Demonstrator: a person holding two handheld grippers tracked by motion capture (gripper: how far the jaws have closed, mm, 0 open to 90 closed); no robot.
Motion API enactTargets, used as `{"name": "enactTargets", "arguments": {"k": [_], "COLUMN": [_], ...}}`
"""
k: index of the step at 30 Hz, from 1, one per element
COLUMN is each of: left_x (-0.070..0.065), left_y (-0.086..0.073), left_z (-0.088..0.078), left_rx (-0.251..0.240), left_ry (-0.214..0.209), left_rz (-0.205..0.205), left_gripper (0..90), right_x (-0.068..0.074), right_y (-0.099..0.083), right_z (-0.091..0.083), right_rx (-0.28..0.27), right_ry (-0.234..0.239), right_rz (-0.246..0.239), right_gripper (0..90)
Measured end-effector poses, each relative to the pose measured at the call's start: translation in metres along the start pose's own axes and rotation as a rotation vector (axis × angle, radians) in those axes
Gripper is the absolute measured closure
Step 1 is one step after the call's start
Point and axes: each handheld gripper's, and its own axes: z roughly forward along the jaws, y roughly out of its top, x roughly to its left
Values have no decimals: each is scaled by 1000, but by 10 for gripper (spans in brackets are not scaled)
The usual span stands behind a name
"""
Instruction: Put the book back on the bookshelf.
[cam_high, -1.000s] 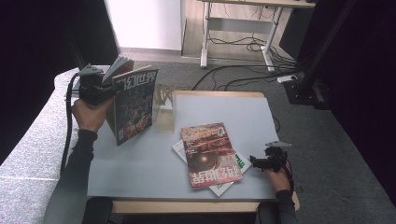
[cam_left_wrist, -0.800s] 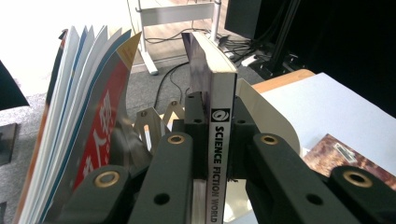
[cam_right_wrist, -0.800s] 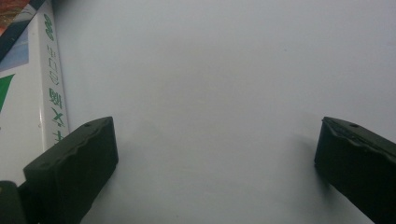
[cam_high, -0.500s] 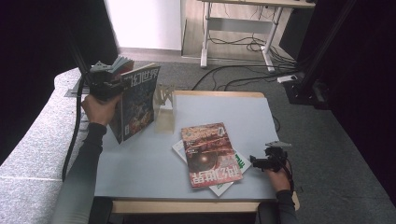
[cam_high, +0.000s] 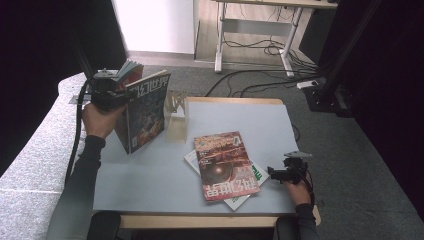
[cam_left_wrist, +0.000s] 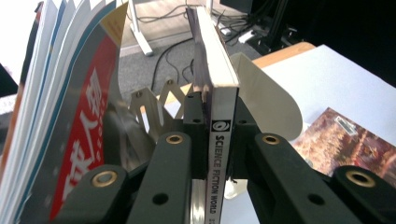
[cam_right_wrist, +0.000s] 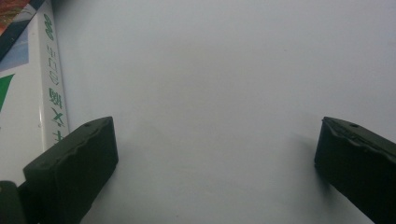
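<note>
My left gripper (cam_high: 111, 95) is shut on the spine of a science fiction magazine (cam_high: 145, 112), which it holds upright above the table's left side. In the left gripper view both jaws of the left gripper (cam_left_wrist: 215, 107) press on that spine (cam_left_wrist: 217, 60). A fanned sheaf of pages with a red and grey cover (cam_left_wrist: 86, 116) hangs to the left; I cannot tell if it is part of the same magazine. My right gripper (cam_high: 272, 173) rests open at the table's front right. The right gripper (cam_right_wrist: 215, 158) has bare tabletop between its jaws.
A pale folding book rack (cam_high: 175, 107) stands at the table's back middle, just right of the held magazine. A red-brown magazine (cam_high: 222, 165) lies on a white and green one (cam_high: 245, 197) near the front, left of the right gripper. Cables run across the floor behind.
The left hand and its magazine have shifted slightly to the right, toward the rack. The right gripper has stayed still.
</note>
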Motion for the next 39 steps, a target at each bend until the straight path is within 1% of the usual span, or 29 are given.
{"name": "enactTargets", "arguments": {"k": [1, 2, 3, 5, 6, 7, 8, 13, 15, 17, 19, 21, 23, 25, 26, 28, 29, 30, 33, 39], "left_x": [1, 1, 2, 4, 4, 6, 7, 6, 7, 5, 1, 0, -3, -3, -2, -3, -4, -5, -9, -11], "left_y": [0, -1, -3, -6, -7, -9, -10, -12, -12, -13, -12, -11, -11, -11, -11, -10, -10, -9, -6, -1], "left_z": [-1, -1, -2, -3, -4, -4, -5, -9, -9, -9, -7, -4, -1, -1, 0, 0, 0, -1, -2, -1], "left_rx": [7, 16, 35, 48, 46, 43, 43, 33, 40, 43, 47, 69, 82, 83, 86, 79, 74, 62, 43, 22], "left_ry": [-6, -3, 1, -4, -8, -25, -30, -24, -49, -60, -45, -41, -19, -18, -24, -32, -36, -45, -22, 8], "left_rz": [-3, -2, 3, 2, -2, -13, -13, -16, -20, -20, -11, -8, 2, -2, -7, -24, -27, -21, -5, -4], "left_gripper": [812, 811, 810, 807, 804, 803, 801, 777, 783, 776, 774, 770, 767, 772, 777, 812, 821, 826, 829, 831], "right_x": [0, 0, 0, 0, 0, 0, 0, 0, 0, 0, 0, 0, 0, 0, 0, 0, 0, 0, 0, 0], "right_y": [0, 0, 0, 0, 0, 0, 0, 0, 0, 0, 0, 0, 0, 0, 0, 0, 0, 0, 0, 0], "right_z": [0, 0, 0, 0, 0, 0, 0, 0, 0, 0, 0, 0, 0, 0, 0, 0, 0, 0, 0, 0], "right_rx": [0, 0, 0, 0, 0, 0, 0, 0, 1, 0, 2, 0, 1, 0, 1, 1, 0, 0, 0, 1], "right_ry": [0, 0, 0, 0, 0, 0, 0, 0, 0, 0, 0, 0, 0, 0, 0, 0, 0, 0, 0, 2], "right_rz": [0, 0, 0, 0, 0, 0, 0, 0, 0, 0, -1, -1, -1, 0, -1, -1, 0, 0, 0, 0], "right_gripper": [0, 0, 0, 0, 0, 0, 0, 0, 0, 0, 0, 0, 0, 0, 0, 0, 0, 0, 0, 0]}}
